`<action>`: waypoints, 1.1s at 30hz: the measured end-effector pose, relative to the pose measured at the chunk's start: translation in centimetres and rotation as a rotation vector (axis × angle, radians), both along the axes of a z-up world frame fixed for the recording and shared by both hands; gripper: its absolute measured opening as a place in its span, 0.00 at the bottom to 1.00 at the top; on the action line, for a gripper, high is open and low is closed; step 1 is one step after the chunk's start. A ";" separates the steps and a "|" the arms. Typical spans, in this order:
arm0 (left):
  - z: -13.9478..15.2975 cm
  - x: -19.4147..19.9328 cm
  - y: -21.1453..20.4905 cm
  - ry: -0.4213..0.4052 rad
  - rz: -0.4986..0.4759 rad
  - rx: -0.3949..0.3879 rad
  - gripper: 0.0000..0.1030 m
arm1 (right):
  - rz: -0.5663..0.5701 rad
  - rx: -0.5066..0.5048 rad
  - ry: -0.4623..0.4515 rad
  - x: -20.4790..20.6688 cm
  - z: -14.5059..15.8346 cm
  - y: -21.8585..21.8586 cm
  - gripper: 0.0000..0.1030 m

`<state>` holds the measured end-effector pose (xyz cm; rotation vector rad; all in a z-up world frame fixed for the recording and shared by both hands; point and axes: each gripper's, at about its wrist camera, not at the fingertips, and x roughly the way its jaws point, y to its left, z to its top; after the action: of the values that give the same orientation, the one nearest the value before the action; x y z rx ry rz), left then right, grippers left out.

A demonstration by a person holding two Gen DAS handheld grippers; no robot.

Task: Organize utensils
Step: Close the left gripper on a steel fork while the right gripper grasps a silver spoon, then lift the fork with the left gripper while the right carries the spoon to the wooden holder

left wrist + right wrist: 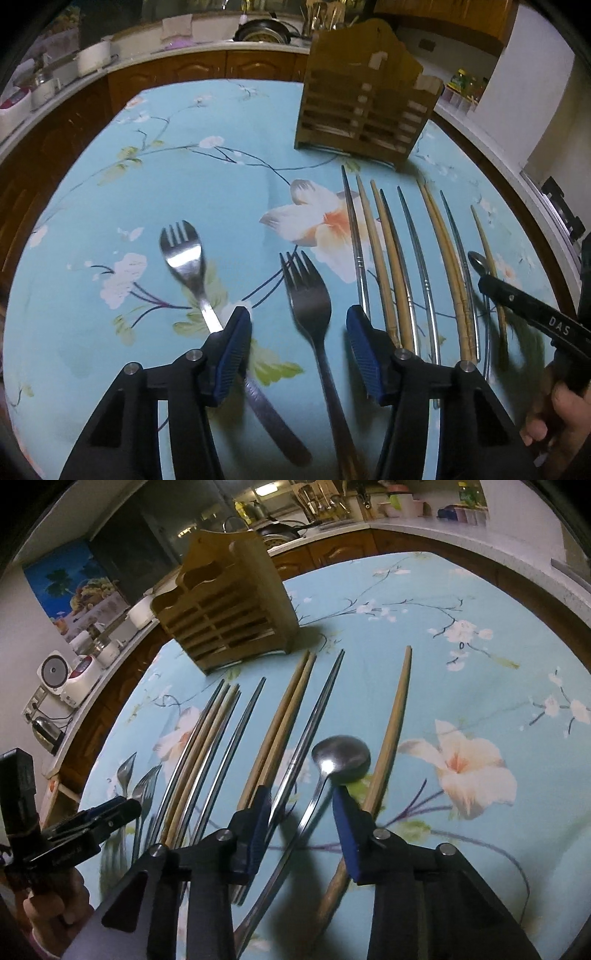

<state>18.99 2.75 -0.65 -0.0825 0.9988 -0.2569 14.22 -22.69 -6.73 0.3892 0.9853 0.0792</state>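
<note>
Left claw [299, 345] half-wide, pads clear of the dark fork [308, 295] whose handle runs between them; nothing gripped. Shiny fork [183, 254] sits just left of its left pad. Right claw [301, 825] narrower, straddling the spoon [341, 758] handle, pads not visibly touching; bowl just ahead of the tips. Wooden and metal chopsticks [291, 709] lie in a row between the two claws, one wooden stick [393, 723] right of the spoon. Wooden holder [364, 99] stands beyond, on the floral tablecloth [207, 177].

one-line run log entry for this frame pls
left gripper: open astride dark fork | right gripper: open astride spoon handle | wooden holder: upright behind chopsticks
</note>
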 end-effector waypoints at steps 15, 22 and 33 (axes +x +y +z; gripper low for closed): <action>0.9 0.9 0.0 -0.057 -0.050 -0.090 0.21 | 0.043 0.057 -0.077 0.1 2.5 -0.2 0.02; 4.2 -1.0 2.1 -0.128 -0.007 -0.160 0.20 | 0.049 0.063 -0.155 0.2 6.1 -0.3 0.02; 10.0 -2.5 3.6 -0.297 0.013 -0.201 0.20 | 0.070 0.051 -0.305 2.2 12.3 0.1 0.02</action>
<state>16.44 6.32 9.33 -0.2275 0.6747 -0.3462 16.39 -22.61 5.52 0.3764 0.6960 0.2209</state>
